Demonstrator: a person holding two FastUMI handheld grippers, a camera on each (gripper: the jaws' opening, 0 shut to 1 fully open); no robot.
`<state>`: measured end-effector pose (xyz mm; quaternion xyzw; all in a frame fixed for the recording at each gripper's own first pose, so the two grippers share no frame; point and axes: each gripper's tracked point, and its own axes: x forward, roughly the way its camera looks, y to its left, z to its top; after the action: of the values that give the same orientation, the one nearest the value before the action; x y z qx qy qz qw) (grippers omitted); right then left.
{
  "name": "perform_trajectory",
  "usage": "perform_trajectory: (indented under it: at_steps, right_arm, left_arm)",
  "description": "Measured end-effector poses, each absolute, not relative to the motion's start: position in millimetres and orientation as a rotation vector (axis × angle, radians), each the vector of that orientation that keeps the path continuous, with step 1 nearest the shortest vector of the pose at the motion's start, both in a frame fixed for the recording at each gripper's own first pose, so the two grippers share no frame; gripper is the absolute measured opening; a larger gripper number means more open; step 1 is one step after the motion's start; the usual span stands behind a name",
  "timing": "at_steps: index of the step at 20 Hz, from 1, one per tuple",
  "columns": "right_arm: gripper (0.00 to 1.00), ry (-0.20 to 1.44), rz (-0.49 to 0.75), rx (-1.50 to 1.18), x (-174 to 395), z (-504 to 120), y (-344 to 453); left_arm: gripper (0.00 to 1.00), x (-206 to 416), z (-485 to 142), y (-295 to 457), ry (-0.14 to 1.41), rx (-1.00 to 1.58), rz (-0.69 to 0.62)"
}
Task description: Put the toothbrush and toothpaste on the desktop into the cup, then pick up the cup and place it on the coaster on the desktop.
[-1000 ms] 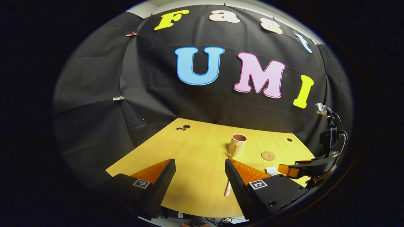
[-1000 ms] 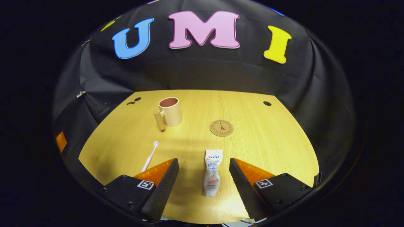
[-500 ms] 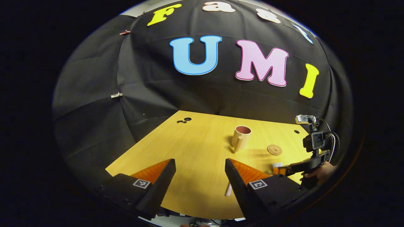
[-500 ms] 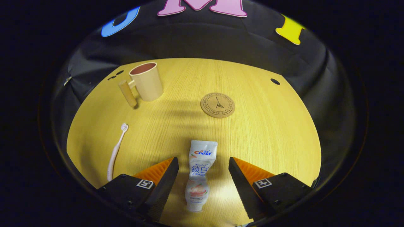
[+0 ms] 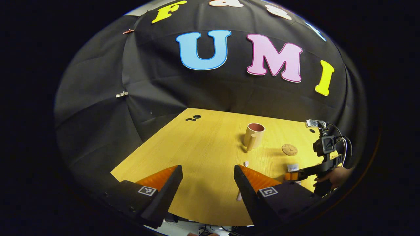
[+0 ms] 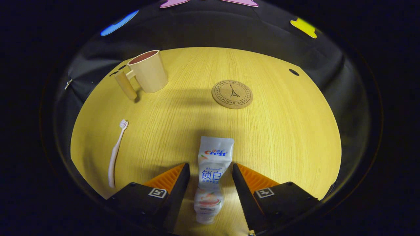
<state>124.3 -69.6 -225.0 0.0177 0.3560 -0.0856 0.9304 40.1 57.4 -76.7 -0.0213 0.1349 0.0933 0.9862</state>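
Observation:
The toothpaste tube (image 6: 213, 164) lies flat on the wooden table (image 6: 282, 131), cap end toward the camera. My right gripper (image 6: 210, 165) straddles it low over the table, its jaws narrowed close to the tube's sides, with a thin gap still showing on the left. A toothbrush (image 6: 115, 154) lies at the left, bristles pointing away. The beige cup (image 6: 147, 72) stands upright at the far left, handle to the left, and the round cork coaster (image 6: 232, 94) lies right of it. My left gripper (image 5: 207, 167) hangs open above the near table edge, holding nothing, with the toothbrush (image 5: 246, 163) partly behind its right finger.
In the left gripper view, the cup (image 5: 254, 134), coaster (image 5: 289, 149) and toothpaste (image 5: 292, 167) sit to the right, where a hand (image 5: 331, 177) holds the right gripper (image 5: 292, 176). Small dark holes (image 6: 293, 72) mark the tabletop near the back. Black cloth walls surround the table.
My right gripper has moved forward and down over the toothpaste and its jaws have narrowed around the tube. The left gripper has tilted down slightly and stays open.

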Motion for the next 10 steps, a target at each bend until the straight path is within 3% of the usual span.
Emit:
perform_trajectory:
  at_steps: [1,2,3,6,10]
  right_arm:
    - [0.71,0.731,-0.174,0.042,124.8,-224.4,-69.3]
    - [0.69,0.74,-0.182,0.043,124.6,-224.9,-68.2]
    - [0.61,0.748,-0.186,0.048,125.6,-225.4,-68.4]
    - [0.58,0.782,-0.176,0.051,124.8,-226.3,-68.9]
    - [0.43,0.775,-0.128,0.023,123.3,-226.3,-70.4]
  left_arm:
    - [0.98,41.0,-75.0,55.7,0.269,-0.038,0.185]
    - [0.98,41.9,-74.4,54.3,0.265,-0.034,0.18]
    - [0.98,42.5,-72.6,52.6,0.263,-0.032,0.176]
    - [0.97,43.0,-74.5,46.2,0.263,-0.034,0.159]
    - [0.98,42.6,-79.1,37.7,0.275,-0.031,0.149]
